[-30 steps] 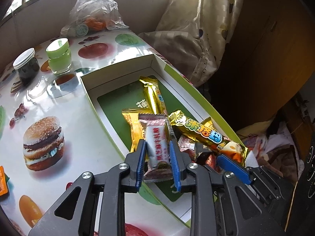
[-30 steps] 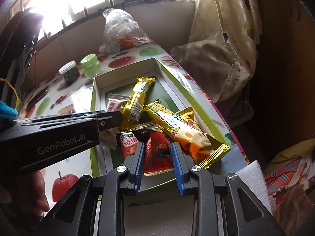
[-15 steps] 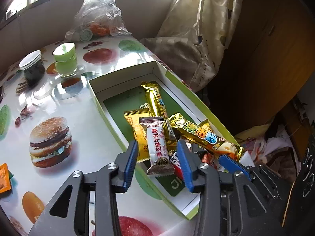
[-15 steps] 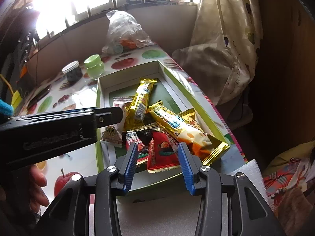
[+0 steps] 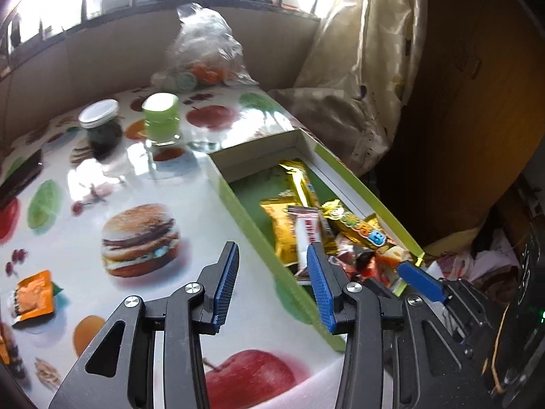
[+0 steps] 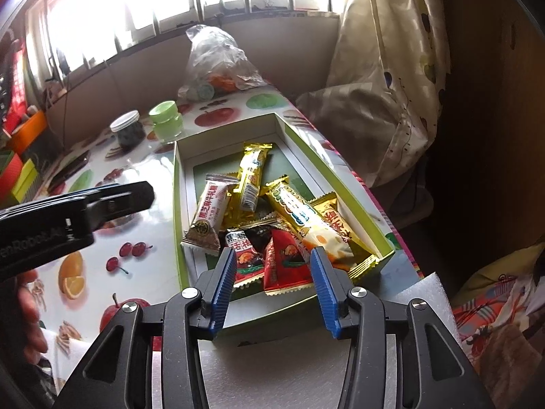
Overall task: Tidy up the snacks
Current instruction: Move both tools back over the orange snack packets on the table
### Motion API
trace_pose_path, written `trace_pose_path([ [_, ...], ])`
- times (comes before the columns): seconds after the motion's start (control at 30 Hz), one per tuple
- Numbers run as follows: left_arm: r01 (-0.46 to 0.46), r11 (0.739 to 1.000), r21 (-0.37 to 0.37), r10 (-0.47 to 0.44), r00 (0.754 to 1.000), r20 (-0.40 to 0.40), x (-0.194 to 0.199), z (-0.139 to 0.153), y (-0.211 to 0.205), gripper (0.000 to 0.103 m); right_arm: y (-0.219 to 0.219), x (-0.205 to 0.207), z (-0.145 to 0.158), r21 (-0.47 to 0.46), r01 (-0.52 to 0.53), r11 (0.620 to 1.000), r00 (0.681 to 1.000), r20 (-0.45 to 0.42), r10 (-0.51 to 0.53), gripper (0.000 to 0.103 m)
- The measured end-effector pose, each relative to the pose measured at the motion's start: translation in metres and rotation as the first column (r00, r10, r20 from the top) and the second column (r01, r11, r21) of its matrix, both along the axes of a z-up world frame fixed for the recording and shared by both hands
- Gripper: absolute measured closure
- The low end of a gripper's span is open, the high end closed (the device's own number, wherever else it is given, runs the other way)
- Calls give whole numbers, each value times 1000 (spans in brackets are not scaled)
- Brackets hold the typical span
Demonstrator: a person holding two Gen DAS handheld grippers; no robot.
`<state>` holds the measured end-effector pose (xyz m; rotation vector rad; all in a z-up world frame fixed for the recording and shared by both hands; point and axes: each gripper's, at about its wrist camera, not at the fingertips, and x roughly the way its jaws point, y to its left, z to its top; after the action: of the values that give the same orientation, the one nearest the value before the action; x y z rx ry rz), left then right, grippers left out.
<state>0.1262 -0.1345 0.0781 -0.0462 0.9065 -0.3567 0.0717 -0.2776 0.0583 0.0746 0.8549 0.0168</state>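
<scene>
A shallow box with green walls point(image 6: 177, 204) holds several wrapped snacks: a white bar point(image 6: 207, 214), gold bars point(image 6: 253, 173) and red packets point(image 6: 286, 262). My right gripper point(image 6: 272, 255) hangs over the box's near end. Its jaws are opening, and a red packet lies loose in the box between them, clear of the pads. My left gripper point(image 5: 271, 248) is open and empty, over the table just left of the box wall point(image 5: 245, 218). The white bar point(image 5: 306, 235) lies in the box beside the left gripper's right finger. An orange packet point(image 5: 34, 293) lies on the table at the left.
A dark jar with a white lid point(image 5: 100, 126) and a green jar point(image 5: 161, 119) stand behind the box, with a plastic bag point(image 5: 204, 54) further back. A curtain point(image 5: 357, 68) hangs right of the table. White foam point(image 6: 425, 293) sits by the near corner. A person's hand point(image 6: 30, 306) holds the left gripper.
Both grippers have opened: the left let go of the white bar, the right let go of the red packet. The left gripper has drawn back and left, out of the box.
</scene>
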Motion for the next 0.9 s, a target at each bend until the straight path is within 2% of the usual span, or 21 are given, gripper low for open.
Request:
trace_pose_path([
  [0.4,-71,997,-4,71,997,16,-15,3,35,60,15,-4,9,11,-35,999,999,34,35,59],
  [0.5,-102,995,19,101,994,43,-20,6,44,60,22,-3,13,18,-54,998,997,47,53,59],
  [0.9,-190,982,22,189,981,47,-34,5,87,60,65,3,21,22,-173,985,982,82,171,59],
])
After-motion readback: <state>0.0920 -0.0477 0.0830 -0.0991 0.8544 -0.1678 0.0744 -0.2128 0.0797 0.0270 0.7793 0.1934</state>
